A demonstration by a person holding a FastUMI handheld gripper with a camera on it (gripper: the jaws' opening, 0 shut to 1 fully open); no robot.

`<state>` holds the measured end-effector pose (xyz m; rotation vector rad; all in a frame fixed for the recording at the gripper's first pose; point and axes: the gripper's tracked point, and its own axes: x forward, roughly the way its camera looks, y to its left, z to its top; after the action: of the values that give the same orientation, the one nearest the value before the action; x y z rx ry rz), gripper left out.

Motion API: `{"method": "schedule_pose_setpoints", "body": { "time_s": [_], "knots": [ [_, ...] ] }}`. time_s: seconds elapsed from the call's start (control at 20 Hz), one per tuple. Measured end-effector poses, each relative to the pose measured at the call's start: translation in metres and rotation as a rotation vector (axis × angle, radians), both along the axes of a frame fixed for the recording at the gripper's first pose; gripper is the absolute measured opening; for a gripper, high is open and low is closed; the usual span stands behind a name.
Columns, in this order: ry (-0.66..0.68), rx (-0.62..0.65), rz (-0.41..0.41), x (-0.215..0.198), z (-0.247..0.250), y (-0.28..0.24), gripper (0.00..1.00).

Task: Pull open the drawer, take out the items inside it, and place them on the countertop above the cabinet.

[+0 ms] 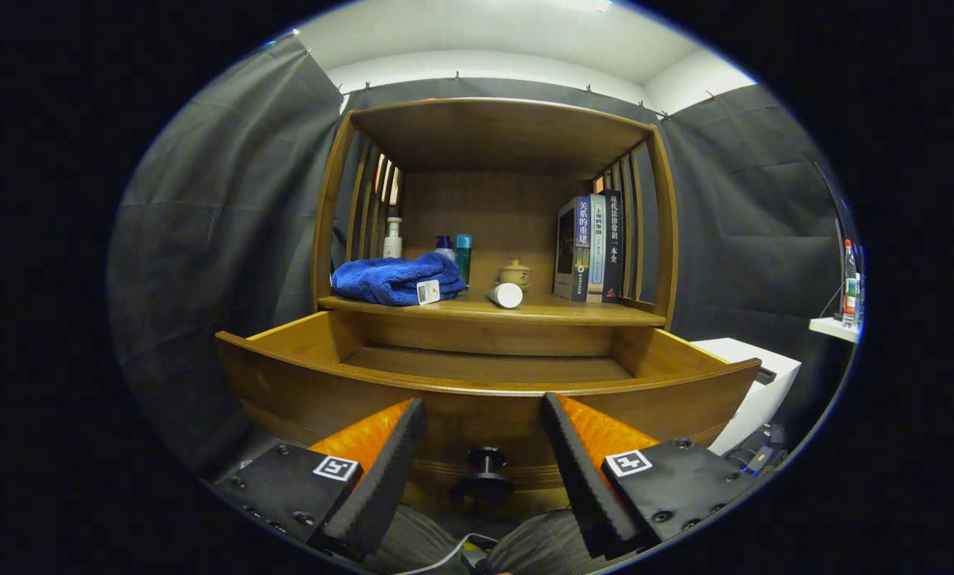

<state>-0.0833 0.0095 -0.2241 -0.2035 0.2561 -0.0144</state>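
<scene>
The wooden drawer (485,387) stands pulled out from the cabinet, its curved front just beyond my fingertips. What I can see of its floor is bare wood. Its dark round knob (485,461) sits low on the front, between my two fingers. My gripper (483,409) is open, with nothing held. On the countertop (573,313) above the drawer lie a folded blue towel (393,279) with a white tag, a white cylinder on its side (506,295), a small lidded pot (514,274), two bottles (455,251) and a white pump bottle (393,237).
Several books (593,247) stand upright at the countertop's right end under the slatted hutch. A white box-shaped unit (761,383) stands right of the drawer. A small shelf with bottles (844,307) hangs far right. A person's trouser legs and a white cable (445,555) show below the fingers.
</scene>
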Motion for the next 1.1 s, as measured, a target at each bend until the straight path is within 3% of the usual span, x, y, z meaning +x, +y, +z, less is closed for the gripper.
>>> {"method": "schedule_pose_setpoints", "body": {
  "time_s": [0.6, 1.1],
  "knots": [
    [-0.027, -0.037, -0.007, 0.014, 0.001, -0.004, 0.99],
    [-0.024, 0.019, -0.023, 0.079, -0.005, -0.004, 0.99]
  ]
}}
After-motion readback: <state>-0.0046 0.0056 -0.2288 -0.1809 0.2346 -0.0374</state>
